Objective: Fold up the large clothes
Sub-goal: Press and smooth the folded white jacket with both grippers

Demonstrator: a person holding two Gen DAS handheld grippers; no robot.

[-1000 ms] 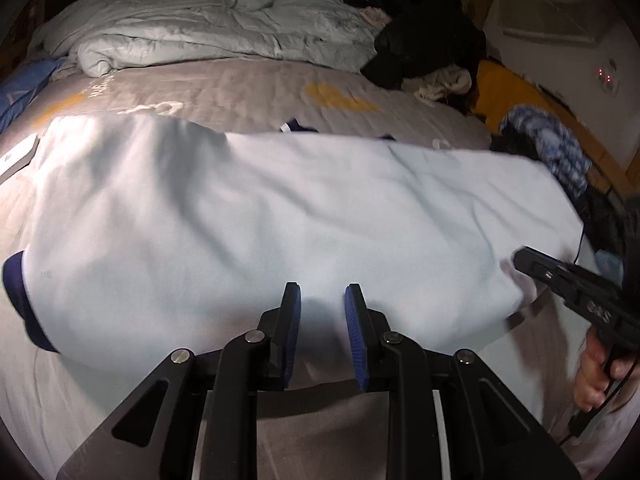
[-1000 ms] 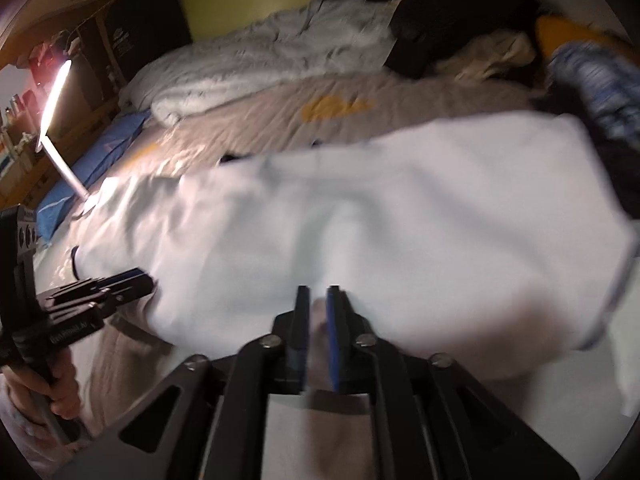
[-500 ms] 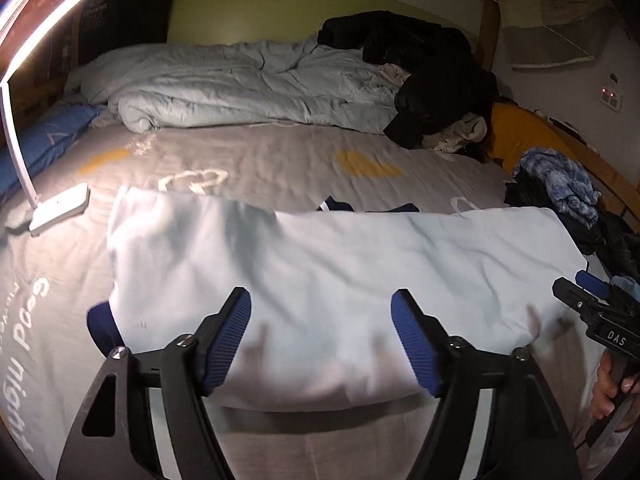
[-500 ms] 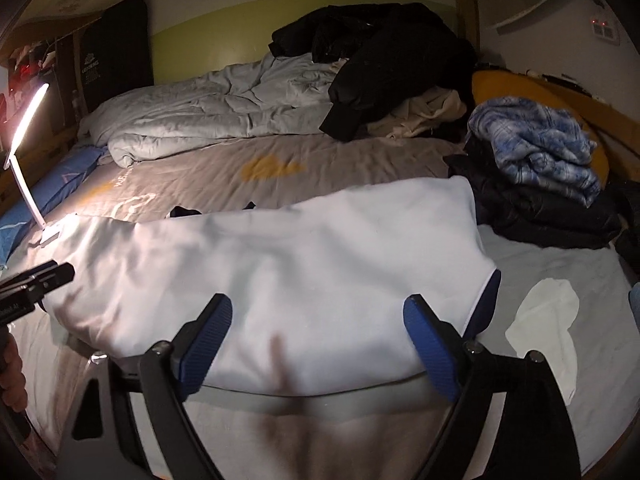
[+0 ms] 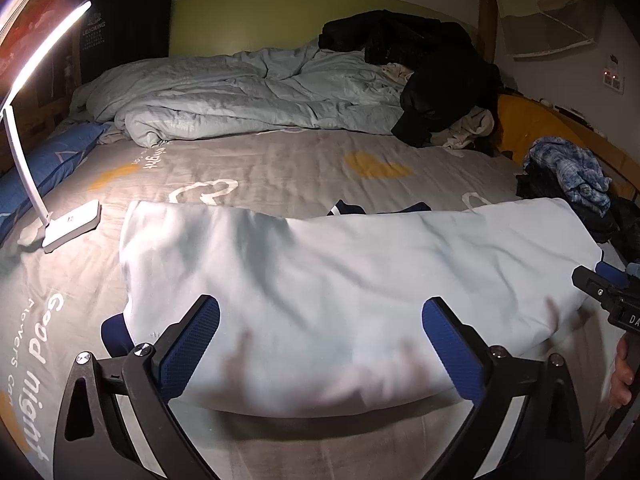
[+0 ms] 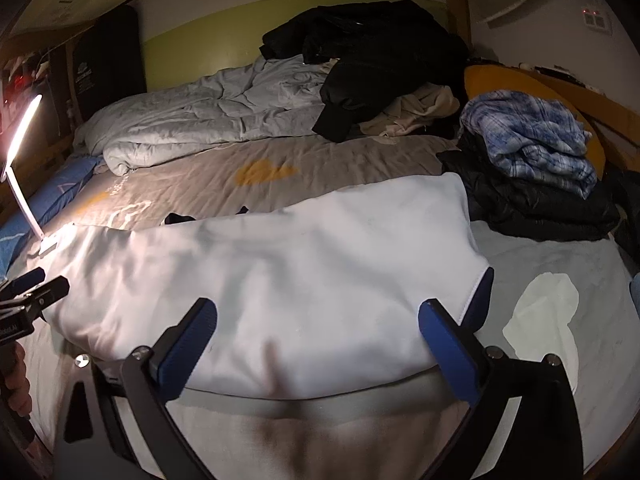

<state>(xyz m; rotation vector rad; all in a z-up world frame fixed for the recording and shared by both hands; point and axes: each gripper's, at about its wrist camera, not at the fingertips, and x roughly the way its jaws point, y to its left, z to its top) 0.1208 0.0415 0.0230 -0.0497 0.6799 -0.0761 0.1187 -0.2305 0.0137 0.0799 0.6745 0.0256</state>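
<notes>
1. Two handheld grippers here. The left black two-finger gripper with blue ribbed pads (image 5: pixel 320 332) has just been spreading its jaws and now stands wide apart with nothing pinched; the cloth lies beyond and under the gap, not pressed by either pad.
2. Same deal with the right black two-finger gripper with blue ribbed pads (image 6: pixel 318 332): jaws just swung wide, let go, holding nothing. In the left view a bit of a hand (image 5: pixel 622 376) shows on its grip at the right edge.
3. One task item: a large pale blue-white soft garment with dark navy cuffs (image 5: pixel 340 280), folded into a long rounded band lying flat across the near part of the bed, right in front of both grippers. Lightly wrinkled, puffy at the near fold; navy trim peeks out at each end and along the far edge.
4. Under it, one grey bedsheet printed with yellow hearts and white lettering (image 5: pixel 280 160), a bit creased.
5. One white desk lamp with a curved lit bar and flat base (image 5: pixel 72 220) stands on the sheet just left of the garment.
6. Further back: one crumpled light grey quilted duvet (image 5: pixel 240 96), one heap of black clothing (image 6: pixel 372 52) on it, one bunched blue plaid cloth (image 6: pixel 528 136) on a dark pile at the right.
7. One small white cloth (image 6: pixel 544 316) lies flat to the right of the garment, apart from it.
</notes>
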